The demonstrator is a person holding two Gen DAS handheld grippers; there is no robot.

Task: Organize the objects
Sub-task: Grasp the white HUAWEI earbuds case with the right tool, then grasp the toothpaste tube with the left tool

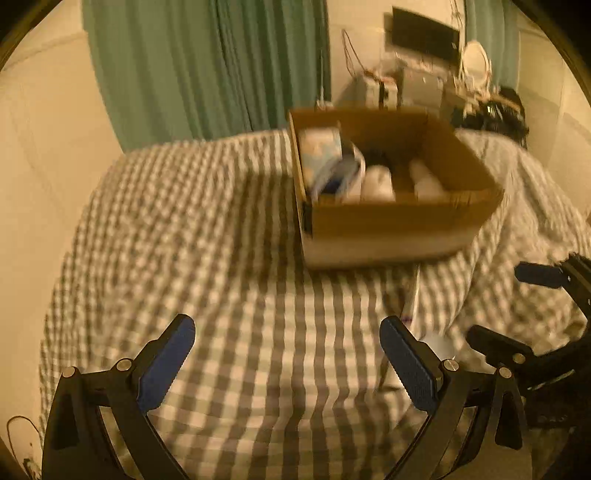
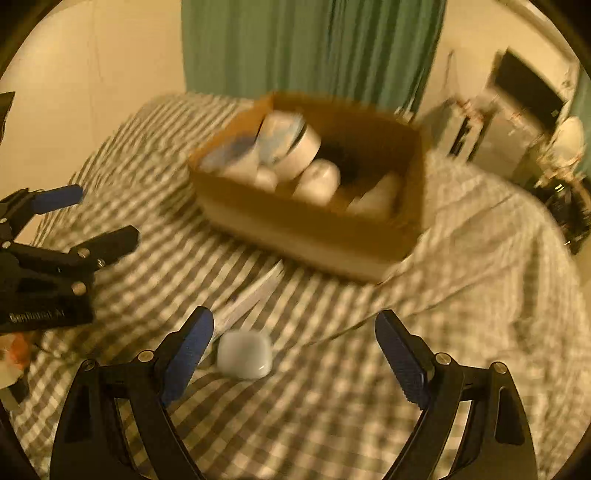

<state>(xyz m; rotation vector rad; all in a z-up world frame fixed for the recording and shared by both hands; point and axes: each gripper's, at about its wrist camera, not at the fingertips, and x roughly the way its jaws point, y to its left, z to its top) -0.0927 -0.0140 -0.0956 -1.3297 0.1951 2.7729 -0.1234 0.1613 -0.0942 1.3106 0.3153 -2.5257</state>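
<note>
A brown cardboard box (image 1: 388, 221) (image 2: 317, 229) stands on a checked cloth and holds several white containers and a blue-white pack. A small white rounded case (image 2: 244, 353) lies on the cloth just ahead of my right gripper (image 2: 295, 343), near its left finger. A white pen-like stick (image 2: 255, 295) lies between the case and the box; it also shows in the left wrist view (image 1: 412, 299). Both grippers are open and empty. My left gripper (image 1: 288, 343) hovers over bare cloth, left of the right gripper (image 1: 517, 306). The left gripper shows in the right wrist view (image 2: 96, 218).
The checked cloth (image 1: 221, 221) covers the surface, rumpled at the right (image 2: 480, 258). Green curtains (image 1: 207, 62) hang behind. A cluttered desk with a dark monitor (image 1: 424, 35) stands at the back right. An orange-white item (image 2: 14, 354) sits at the left edge.
</note>
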